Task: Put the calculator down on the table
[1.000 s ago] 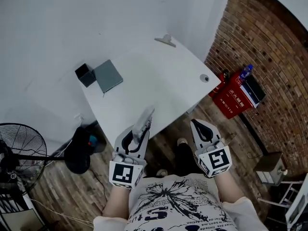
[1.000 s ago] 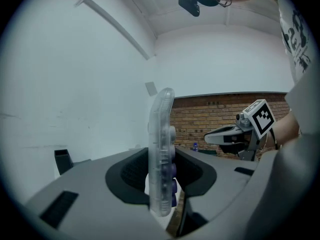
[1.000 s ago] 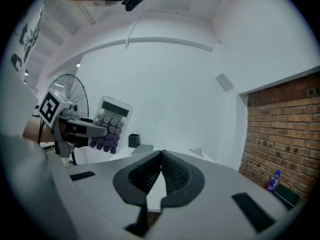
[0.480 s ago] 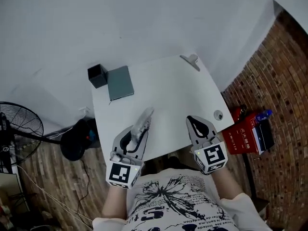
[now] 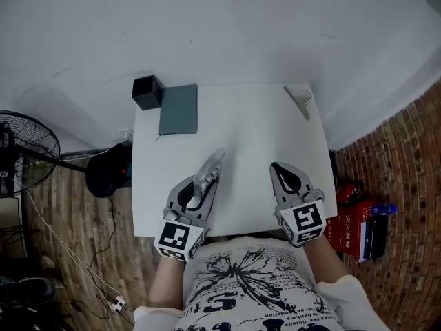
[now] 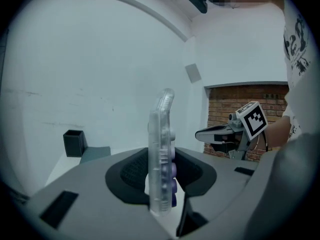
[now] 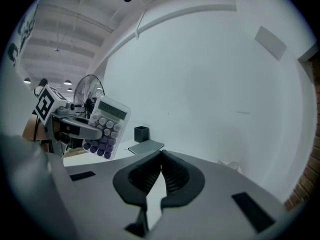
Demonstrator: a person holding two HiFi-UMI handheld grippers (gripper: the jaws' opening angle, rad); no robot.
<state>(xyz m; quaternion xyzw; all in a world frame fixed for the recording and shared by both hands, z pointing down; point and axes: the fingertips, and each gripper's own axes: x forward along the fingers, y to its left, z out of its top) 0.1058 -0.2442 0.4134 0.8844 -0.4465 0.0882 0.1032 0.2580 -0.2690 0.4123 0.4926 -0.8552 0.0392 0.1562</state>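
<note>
My left gripper is shut on a clear calculator with purple and white keys, held on edge above the near left part of the white table. In the left gripper view the calculator stands upright between the jaws, its keys facing right. The right gripper view shows the calculator's key face at the left. My right gripper hovers over the near right part of the table, its jaws closed together with nothing between them. The right gripper also shows in the left gripper view.
At the table's far left lie a dark green notebook and a black square cup. A small grey clip-like object rests at the far right corner. A fan stands on the wood floor to the left, a red box to the right.
The view has swung so the table now lies square in front of me. Both grippers have moved from before its near edge to above its near half; the calculator stays gripped.
</note>
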